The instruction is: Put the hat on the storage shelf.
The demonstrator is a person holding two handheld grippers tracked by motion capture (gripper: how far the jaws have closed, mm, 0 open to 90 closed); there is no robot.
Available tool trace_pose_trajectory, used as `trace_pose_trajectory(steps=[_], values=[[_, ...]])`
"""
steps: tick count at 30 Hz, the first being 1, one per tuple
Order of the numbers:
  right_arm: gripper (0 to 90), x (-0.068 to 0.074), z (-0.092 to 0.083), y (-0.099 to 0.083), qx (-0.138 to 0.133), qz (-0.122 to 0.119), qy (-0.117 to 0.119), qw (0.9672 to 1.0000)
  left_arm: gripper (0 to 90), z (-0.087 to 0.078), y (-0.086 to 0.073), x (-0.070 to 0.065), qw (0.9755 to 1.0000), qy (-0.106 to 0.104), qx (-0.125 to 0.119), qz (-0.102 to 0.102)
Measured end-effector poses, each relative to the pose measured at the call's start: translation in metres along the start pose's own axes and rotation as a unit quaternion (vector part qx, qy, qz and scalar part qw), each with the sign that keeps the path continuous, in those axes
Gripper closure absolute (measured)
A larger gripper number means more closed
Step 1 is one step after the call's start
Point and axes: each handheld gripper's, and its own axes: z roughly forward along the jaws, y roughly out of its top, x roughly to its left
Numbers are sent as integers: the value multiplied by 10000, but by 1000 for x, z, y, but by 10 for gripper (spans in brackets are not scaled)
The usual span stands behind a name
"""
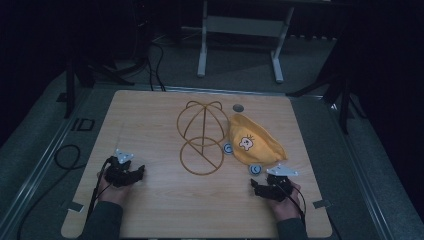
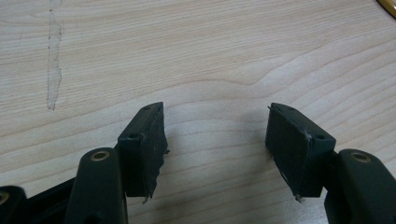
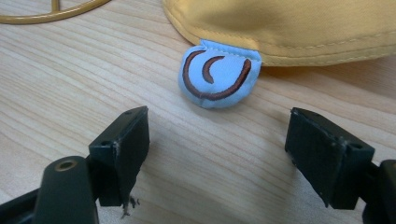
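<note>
R gripper (image 3: 217, 156) open, nothing between pads; yellow hat (image 3: 299, 28) lies at 12 o'clock, its blue ear (image 3: 217, 77) just ahead. L gripper (image 2: 217, 149) open over bare table (image 2: 187, 56); wire hat frame (image 1: 201, 137) at 10 o'clock of hat

- Left hand-held gripper (image 1: 131, 172): held low at the near left, jaws wide apart, nothing between them.
- Right hand-held gripper (image 1: 260, 187): held low at the near right, jaws wide apart, nothing between them.
</note>
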Motion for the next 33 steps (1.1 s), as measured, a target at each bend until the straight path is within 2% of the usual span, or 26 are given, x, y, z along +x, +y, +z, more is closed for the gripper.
trace_pose_trajectory(steps=[11,15,18,19,20,22,24,25,26,29,31,33], values=[[233,0,0,0,-9,-12,20,10000,361,2,0,3,9998,-149,13,-120],[263,1,-1,2,83,-11,8,10000,351,2,1,4,9997,-186,33,-139],[446,3,-4,3,127,-184,194,9996,340,3,0,6,9997,-243,-19,-88],[446,3,-4,3,127,-184,194,9996,337,3,0,6,9997,-243,-19,-88],[527,4,-6,4,160,-238,237,9993,336,3,0,6,9996,-254,-33,-77],[551,4,-7,4,172,-242,238,9993,337,3,0,6,9997,-253,-30,-68],[632,4,-8,4,186,-293,253,9991,337,3,-1,6,9996,-269,-30,-44],[632,4,-8,4,186,-293,253,9991,337,3,-1,6,9996,-269,-30,-44],[719,6,-9,4,205,-387,299,9986,337,3,-1,6,9996,-276,-36,-42],[755,9,-10,5,231,-511,211,9982,336,3,-1,6,9996,-279,-34,-36],[766,16,-13,9,144,-798,108,9966,335,3,-1,6,9996,-285,-42,-32],[760,17,-14,13,66,-866,44,9962,334,3,-1,6,9996,-290,-44,-30]])
